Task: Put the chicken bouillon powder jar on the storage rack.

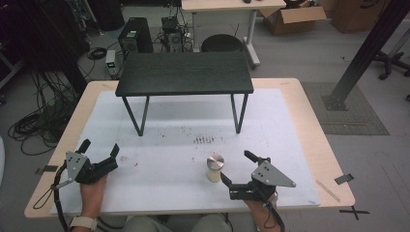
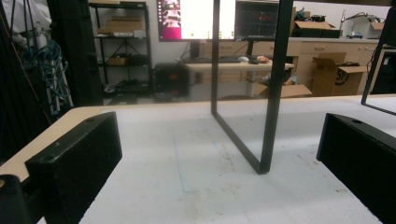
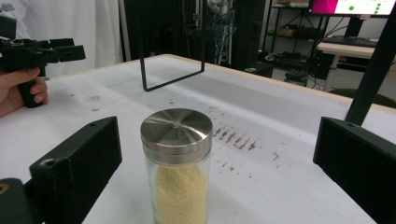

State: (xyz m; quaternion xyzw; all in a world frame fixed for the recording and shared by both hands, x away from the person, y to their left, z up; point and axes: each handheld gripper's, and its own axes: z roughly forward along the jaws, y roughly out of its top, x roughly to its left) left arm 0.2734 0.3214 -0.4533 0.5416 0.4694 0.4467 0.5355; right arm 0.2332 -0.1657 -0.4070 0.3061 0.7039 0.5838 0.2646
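Note:
A small glass jar [image 1: 214,168] with a steel lid, part-filled with pale yellow grains, stands on the white mat near the table's front, right of centre. My right gripper [image 1: 238,166] is open just to its right, with the jaws pointing at it. In the right gripper view the jar [image 3: 176,163] stands upright between the wide-apart jaws of this gripper [image 3: 217,135], nearer the left one and touching neither. At the front left my left gripper [image 1: 100,148] is open and holds nothing; in its own view the left gripper [image 2: 217,140] faces bare mat.
A low black table [image 1: 183,72] on thin metal legs [image 2: 275,93] stands at the back of the white mat [image 1: 159,140]. Dark specks [image 1: 204,140] mark the mat ahead of the jar. The left gripper [image 3: 42,53] and its hand show far off. Cables and boxes lie on the floor.

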